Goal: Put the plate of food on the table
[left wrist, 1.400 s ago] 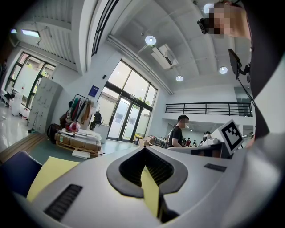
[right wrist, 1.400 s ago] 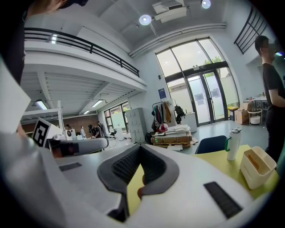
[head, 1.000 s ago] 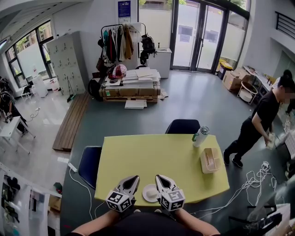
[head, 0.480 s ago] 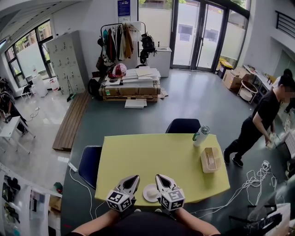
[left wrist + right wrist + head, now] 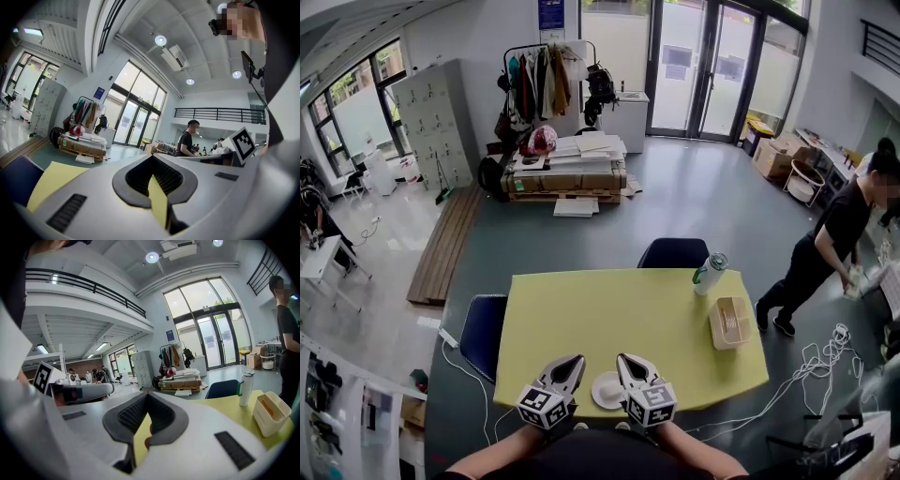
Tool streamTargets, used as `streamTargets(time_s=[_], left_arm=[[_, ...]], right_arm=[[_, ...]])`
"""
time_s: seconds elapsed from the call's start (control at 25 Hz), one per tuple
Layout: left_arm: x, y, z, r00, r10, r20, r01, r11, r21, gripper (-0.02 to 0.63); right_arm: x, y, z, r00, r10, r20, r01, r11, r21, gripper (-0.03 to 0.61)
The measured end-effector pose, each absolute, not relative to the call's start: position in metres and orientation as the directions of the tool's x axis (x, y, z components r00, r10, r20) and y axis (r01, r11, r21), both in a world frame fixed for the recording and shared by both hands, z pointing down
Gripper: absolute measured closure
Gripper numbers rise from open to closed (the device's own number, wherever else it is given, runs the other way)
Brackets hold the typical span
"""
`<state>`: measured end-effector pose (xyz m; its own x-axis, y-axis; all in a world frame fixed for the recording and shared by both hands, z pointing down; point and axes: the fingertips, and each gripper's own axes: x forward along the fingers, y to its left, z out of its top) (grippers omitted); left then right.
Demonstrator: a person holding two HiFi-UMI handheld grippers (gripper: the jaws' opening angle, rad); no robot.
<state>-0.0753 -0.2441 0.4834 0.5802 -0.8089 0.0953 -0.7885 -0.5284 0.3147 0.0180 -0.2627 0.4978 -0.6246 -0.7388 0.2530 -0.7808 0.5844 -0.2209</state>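
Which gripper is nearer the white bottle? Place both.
Right. The right gripper is near-left of the white bottle, at the near edge of the table; the left gripper sits further left.

Grey floor (image 5: 694,211), tall glass doors (image 5: 703,70), grey lockers (image 5: 431,117), crowded clothes rack (image 5: 539,84).

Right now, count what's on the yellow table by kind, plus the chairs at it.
White plate: 1
Bottle: 1
Beige basket: 1
Blue chair: 2
Total: 5
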Motion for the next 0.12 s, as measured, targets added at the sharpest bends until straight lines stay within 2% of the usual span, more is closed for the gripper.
streamTargets(time_s=[0.12], left_arm=[[-0.0761, -0.2468, 0.4843, 0.582, -0.807, 0.097, -0.787, -0.53, 0.316, 0.604]], right_arm=[[0.018, -0.2656, 0.4991, -0.621, -0.74, 0.256, -0.783, 0.581, -0.221, 0.568]])
